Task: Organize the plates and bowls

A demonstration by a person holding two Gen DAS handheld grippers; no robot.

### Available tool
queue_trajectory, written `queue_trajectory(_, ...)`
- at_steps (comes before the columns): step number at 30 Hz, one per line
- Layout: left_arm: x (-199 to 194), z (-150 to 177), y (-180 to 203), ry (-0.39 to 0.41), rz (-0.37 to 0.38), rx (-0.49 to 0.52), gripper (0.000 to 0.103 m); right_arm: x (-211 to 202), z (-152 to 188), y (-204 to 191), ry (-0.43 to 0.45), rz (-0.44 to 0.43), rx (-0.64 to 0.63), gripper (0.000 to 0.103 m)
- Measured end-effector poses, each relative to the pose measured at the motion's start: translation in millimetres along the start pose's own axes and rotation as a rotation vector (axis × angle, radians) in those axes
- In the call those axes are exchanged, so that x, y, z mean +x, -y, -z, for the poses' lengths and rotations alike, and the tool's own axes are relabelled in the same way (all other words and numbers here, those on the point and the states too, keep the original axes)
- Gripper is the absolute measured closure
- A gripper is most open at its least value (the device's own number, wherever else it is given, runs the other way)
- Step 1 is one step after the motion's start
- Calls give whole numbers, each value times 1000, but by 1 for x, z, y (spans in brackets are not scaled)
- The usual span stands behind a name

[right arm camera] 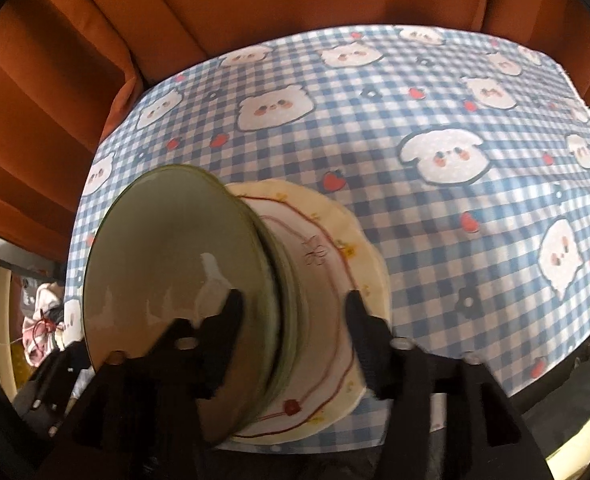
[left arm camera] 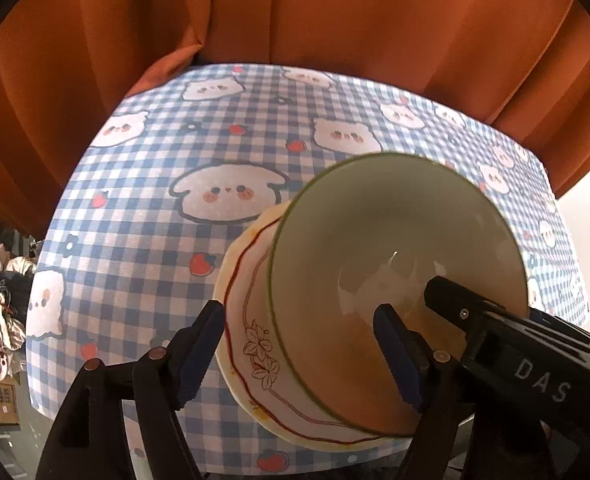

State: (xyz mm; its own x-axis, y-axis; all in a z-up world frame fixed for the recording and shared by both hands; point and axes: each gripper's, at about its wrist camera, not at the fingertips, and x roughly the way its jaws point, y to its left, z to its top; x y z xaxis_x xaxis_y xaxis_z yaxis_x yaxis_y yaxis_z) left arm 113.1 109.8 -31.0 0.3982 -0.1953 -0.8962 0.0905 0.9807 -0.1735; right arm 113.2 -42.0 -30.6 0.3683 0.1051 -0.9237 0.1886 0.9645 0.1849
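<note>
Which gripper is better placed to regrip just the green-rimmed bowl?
Right, probably: the right gripper straddles only the bowl wall, while the left gripper also spans the plate rim.

Both hand-held grippers, left and right, open, angled steeply downward.

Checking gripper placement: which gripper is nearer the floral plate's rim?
Left, narrowly. The left gripper straddles the floral plate at its rim, one finger outside it, the other inside the green-rimmed bowl. The right gripper straddles the bowl's wall, outer finger over the plate's face.
</note>
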Motion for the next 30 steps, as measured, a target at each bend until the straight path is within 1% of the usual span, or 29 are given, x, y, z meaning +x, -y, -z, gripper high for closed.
queue_trajectory(2, -6, 1, 0, 20, -12, -15, 21, -5, 0, -1, 15, -7, -20, 33)
queue_trajectory(5, -18, 5, 5, 79, -39, -23, 17, -15, 1, 0, 59, -18, -62, 30)
queue_trajectory(6, -25, 8, 8, 122, -60, -19, 16, -19, 2, 1, 81, -18, -75, 26)
queue_trajectory(7, -29, 9, 13, 154, -78, -15, 14, -27, 4, 3, 122, -15, -91, 22)
queue_trajectory(9, -38, 15, 21, 210, -111, -2, 11, -36, 7, 6, 169, -13, -113, 19)
queue_trajectory(12, -49, 26, 33, 267, -143, 5, 10, -50, 14, 15, 214, -21, -140, 18)
queue_trajectory(15, -58, 38, 46, 299, -133, 3, 10, -67, 25, 32, 265, -30, -159, 16)
queue_trajectory(18, -65, 50, 61, 357, -127, 3, 10, -81, 36, 52, 327, -27, -166, 11)
queue_trajectory(20, -67, 61, 70, 388, -126, 1, 9, -88, 43, 62, 368, -16, -177, 10)
queue_trajectory(24, -64, 78, 84, 388, -126, -2, 9, -94, 61, 85, 447, 11, -198, 6)
queue_trajectory(30, -66, 103, 101, 420, -138, 4, 9, -99, 82, 126, 487, 25, -162, 6)
